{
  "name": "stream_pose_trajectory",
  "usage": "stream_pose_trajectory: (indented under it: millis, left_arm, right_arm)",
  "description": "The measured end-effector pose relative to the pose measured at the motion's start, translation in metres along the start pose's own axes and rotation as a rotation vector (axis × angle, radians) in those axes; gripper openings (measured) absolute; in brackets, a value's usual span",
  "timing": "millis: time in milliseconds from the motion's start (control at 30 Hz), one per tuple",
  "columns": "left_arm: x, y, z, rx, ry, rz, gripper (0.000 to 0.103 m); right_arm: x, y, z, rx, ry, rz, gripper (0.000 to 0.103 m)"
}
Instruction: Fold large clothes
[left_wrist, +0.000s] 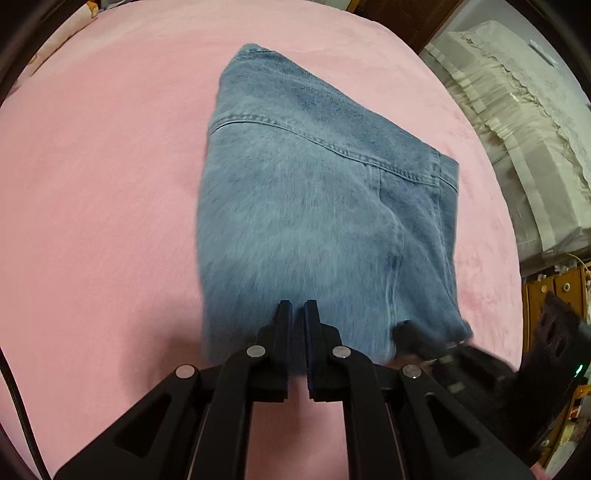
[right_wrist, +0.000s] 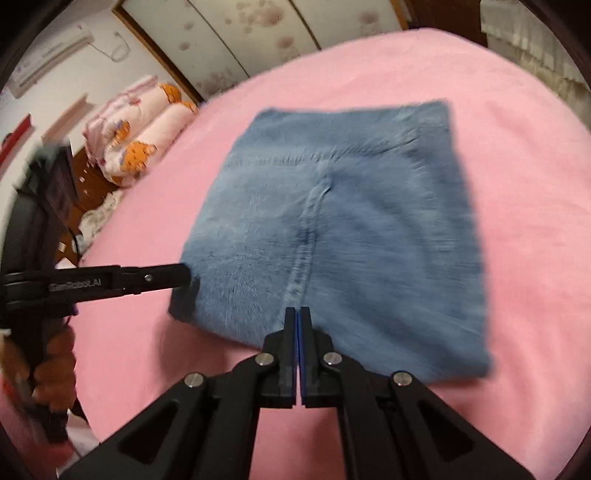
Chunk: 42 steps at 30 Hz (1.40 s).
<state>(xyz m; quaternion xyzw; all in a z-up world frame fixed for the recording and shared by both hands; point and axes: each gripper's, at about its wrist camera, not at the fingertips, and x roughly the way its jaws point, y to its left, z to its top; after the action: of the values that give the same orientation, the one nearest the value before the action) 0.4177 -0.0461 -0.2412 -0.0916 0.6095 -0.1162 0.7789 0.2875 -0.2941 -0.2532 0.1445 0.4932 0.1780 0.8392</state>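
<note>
Folded blue jeans lie on the pink bed sheet, and show in the right wrist view too. My left gripper has its fingers nearly together, a narrow gap between them, at the near edge of the jeans; I cannot tell if denim is pinched. It appears from the side in the right wrist view at the jeans' near left corner. My right gripper is shut at the near edge of the jeans, on the seam. It appears blurred in the left wrist view at the near right corner.
Rolled pink bedding with orange prints lies at the bed's far left. A white lace-covered unit stands past the bed's right side. A wooden cabinet is at the right edge.
</note>
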Motion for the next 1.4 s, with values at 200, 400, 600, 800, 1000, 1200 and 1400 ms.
stream_pose_trajectory:
  millis: [200,400,600,800,1000,1200,1400]
  left_arm:
    - [0.034,0.004,0.05,-0.01,-0.046,-0.025,0.003]
    - [0.062,0.003,0.106,0.053,-0.11,0.021,0.001]
    - [0.08,0.008,0.148,0.023,-0.143,0.019,0.001]
    - [0.096,0.019,0.184,-0.036,-0.166,0.006,0.001]
    - [0.11,0.012,0.197,-0.017,-0.16,0.055,0.001]
    - [0.113,0.008,0.201,-0.011,-0.15,0.06,0.001]
    - [0.099,0.021,0.194,-0.044,-0.185,-0.009,0.001]
  right_arm:
    - [0.047,-0.008,0.043,0.076,-0.082,0.024,0.0]
    - [0.09,-0.025,0.106,0.116,-0.112,-0.023,0.0]
    - [0.106,-0.044,0.135,0.12,-0.088,0.003,0.0]
    - [0.099,-0.051,0.135,0.162,-0.071,0.033,0.0]
    - [0.081,-0.053,0.15,0.186,-0.19,0.045,0.0]
    - [0.103,-0.069,0.18,0.197,-0.066,-0.029,0.0]
    - [0.068,-0.096,0.164,0.21,-0.229,-0.192,0.0]
